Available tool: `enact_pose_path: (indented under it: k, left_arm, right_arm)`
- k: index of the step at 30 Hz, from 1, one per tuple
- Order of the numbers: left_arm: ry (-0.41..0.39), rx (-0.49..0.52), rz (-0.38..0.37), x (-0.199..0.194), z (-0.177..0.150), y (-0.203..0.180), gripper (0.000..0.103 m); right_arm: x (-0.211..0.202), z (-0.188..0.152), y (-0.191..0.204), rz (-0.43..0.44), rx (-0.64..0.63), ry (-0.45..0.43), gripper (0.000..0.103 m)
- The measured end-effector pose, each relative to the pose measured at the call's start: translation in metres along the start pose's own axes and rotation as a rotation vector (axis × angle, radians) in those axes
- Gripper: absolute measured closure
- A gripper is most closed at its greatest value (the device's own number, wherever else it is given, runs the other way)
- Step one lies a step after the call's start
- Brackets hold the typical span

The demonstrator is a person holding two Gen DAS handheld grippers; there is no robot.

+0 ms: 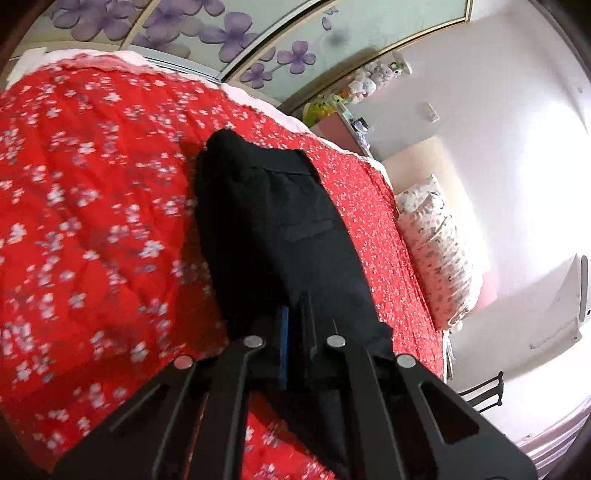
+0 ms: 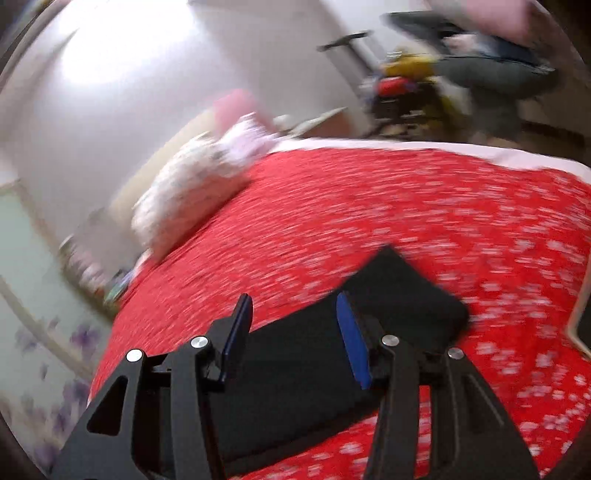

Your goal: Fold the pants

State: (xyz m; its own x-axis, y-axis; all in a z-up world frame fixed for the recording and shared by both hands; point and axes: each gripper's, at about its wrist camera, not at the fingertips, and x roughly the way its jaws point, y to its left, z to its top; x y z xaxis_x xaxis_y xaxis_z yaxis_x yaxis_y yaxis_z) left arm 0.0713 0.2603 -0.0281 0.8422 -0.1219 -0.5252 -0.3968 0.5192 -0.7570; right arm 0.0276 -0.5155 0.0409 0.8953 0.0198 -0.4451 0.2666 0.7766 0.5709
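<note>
The black pants (image 1: 280, 206) lie in a long folded strip on the red flowered bedspread (image 1: 92, 221). My left gripper (image 1: 293, 321) is shut on their near end, and dark cloth bunches around its fingers and hangs below them. In the blurred right wrist view the pants (image 2: 406, 295) show as a flat black slab on the bedspread (image 2: 369, 203). My right gripper (image 2: 293, 299) hovers just above them, open, with its blue pads (image 2: 351, 336) apart and nothing between them.
A white patterned pillow (image 1: 436, 251) (image 2: 192, 192) leans at the head of the bed by the white wall. Sliding doors with purple flowers (image 1: 229, 29) run along the far side. A cluttered pile of coloured things (image 2: 406, 88) stands beyond the bed.
</note>
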Motion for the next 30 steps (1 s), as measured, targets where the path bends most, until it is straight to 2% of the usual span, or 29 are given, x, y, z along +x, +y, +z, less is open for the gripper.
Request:
enact_pose_path:
  k: [3,5,6,7,9,10,12,13,16,18,21,24,26,30]
  left_arm:
    - [0.021,-0.007,0.046,0.007,0.001,0.007,0.098]
    - [0.076,-0.005,0.118,0.026,0.001,0.015,0.096]
    - [0.087,-0.02,0.119,0.03,0.002,0.019,0.093]
    - [0.08,-0.033,0.106,0.031,0.002,0.021,0.092]
    - [0.059,-0.018,0.119,0.028,0.003,0.017,0.089]
    - [0.028,-0.002,0.168,0.023,0.004,0.014,0.069]
    - [-0.054,0.003,0.213,0.007,0.005,0.011,0.056]
    - [-0.122,0.003,0.243,-0.007,0.006,0.009,0.044]
    - [-0.28,0.063,0.269,-0.036,0.006,-0.005,0.036]
    - [-0.311,0.124,0.248,-0.044,0.001,-0.018,0.033]
    - [-0.307,0.228,0.215,-0.043,-0.011,-0.039,0.03]
    - [-0.256,0.3,0.146,-0.035,-0.026,-0.058,0.027]
    - [-0.219,0.35,0.121,-0.028,-0.036,-0.07,0.026]
    - [-0.182,0.392,0.098,-0.016,-0.045,-0.078,0.025]
  right_arm:
    - [0.02,-0.017,0.024,0.205,-0.01,0.179,0.054]
    - [0.037,-0.035,0.034,0.315,0.065,0.322,0.054]
    - [0.043,-0.041,0.036,0.343,0.1,0.374,0.054]
    - [0.05,-0.049,0.037,0.357,0.133,0.424,0.054]
    - [0.061,-0.069,0.038,0.33,0.186,0.517,0.054]
    - [0.067,-0.077,0.041,0.319,0.206,0.549,0.054]
    - [0.075,-0.095,0.042,0.305,0.245,0.613,0.054]
    - [0.077,-0.103,0.042,0.299,0.255,0.632,0.054]
    - [0.082,-0.113,0.048,0.279,0.247,0.651,0.054]
    - [0.082,-0.115,0.049,0.244,0.228,0.644,0.054]
    - [0.086,-0.116,0.046,0.192,0.25,0.631,0.054]
    - [0.088,-0.121,0.044,0.13,0.265,0.636,0.055]
    - [0.087,-0.123,0.046,0.089,0.263,0.628,0.06]
    - [0.086,-0.124,0.038,0.046,0.351,0.592,0.063]
